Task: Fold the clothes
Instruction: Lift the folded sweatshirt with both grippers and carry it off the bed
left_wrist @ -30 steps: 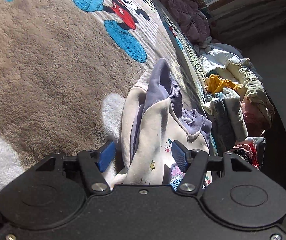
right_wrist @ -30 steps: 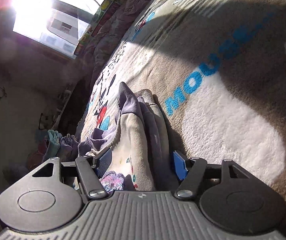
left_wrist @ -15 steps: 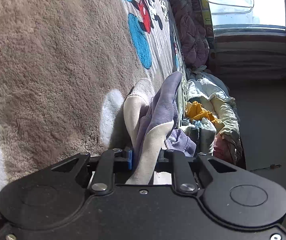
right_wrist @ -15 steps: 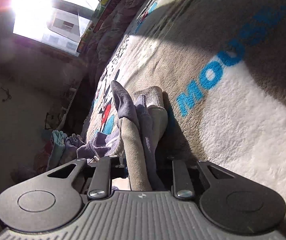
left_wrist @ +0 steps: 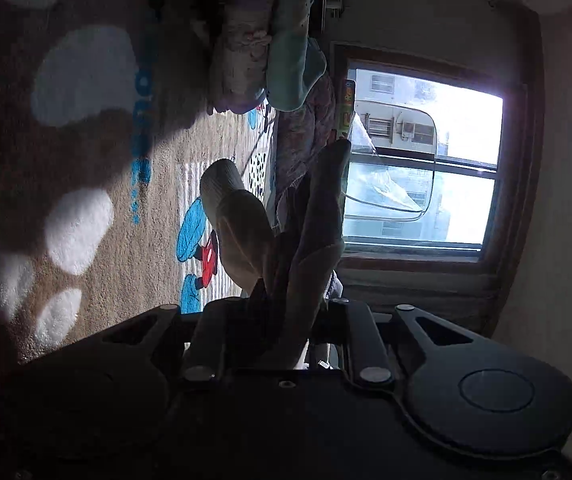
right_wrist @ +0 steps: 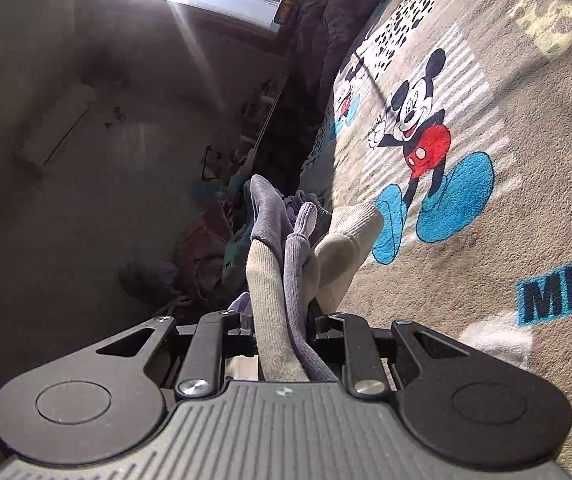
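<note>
A cream and lavender sweatshirt (left_wrist: 286, 256) is bunched between the fingers of my left gripper (left_wrist: 282, 320), which is shut on it and holds it up in front of the window. My right gripper (right_wrist: 284, 324) is shut on another bunch of the same sweatshirt (right_wrist: 282, 264), with cream and purple ribbed folds sticking up past the fingertips. The garment is lifted off the Mickey Mouse blanket (right_wrist: 506, 220) in both views. The rest of the sweatshirt is hidden below the grippers.
The beige Mickey Mouse blanket (left_wrist: 98, 208) covers the bed. A stack of folded clothes (left_wrist: 270, 60) lies on it in the left wrist view. A pile of loose clothes (right_wrist: 214, 248) sits at the bed's edge in the right wrist view. A window (left_wrist: 418, 168) and a quilted purple cover (right_wrist: 326, 28) lie beyond.
Both grippers went from open around the sweatshirt to shut on it, then lifted and swung it up off the blanket. The left view has turned toward the window.
</note>
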{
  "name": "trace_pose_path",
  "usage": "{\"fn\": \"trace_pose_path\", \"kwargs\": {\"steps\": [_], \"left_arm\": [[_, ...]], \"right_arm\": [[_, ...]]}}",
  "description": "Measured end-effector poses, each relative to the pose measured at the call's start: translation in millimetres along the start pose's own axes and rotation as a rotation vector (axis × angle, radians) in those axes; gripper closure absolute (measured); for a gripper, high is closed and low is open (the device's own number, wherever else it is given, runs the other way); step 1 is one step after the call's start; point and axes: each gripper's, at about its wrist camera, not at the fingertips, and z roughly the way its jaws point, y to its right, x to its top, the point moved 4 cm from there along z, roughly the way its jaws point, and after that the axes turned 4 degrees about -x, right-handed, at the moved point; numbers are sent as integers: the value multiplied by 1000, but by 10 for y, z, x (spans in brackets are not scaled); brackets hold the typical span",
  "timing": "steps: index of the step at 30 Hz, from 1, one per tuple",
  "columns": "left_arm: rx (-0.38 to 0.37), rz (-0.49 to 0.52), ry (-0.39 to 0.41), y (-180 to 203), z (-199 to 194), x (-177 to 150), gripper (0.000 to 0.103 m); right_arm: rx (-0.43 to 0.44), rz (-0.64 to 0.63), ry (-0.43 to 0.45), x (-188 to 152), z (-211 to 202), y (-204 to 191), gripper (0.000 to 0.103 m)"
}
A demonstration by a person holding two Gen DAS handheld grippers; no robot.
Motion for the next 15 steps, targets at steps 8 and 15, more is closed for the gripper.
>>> {"fn": "trace_pose_path", "kwargs": {"steps": [8, 15], "left_arm": [[-48, -43, 255, 42, -713, 828, 87], [-67, -61, 399, 32, -1060, 1406, 87]], "right_arm": [[133, -75, -294, -475, 1758, -847, 80], [147, -32, -491, -1075, 2841, -1004, 80]]}}
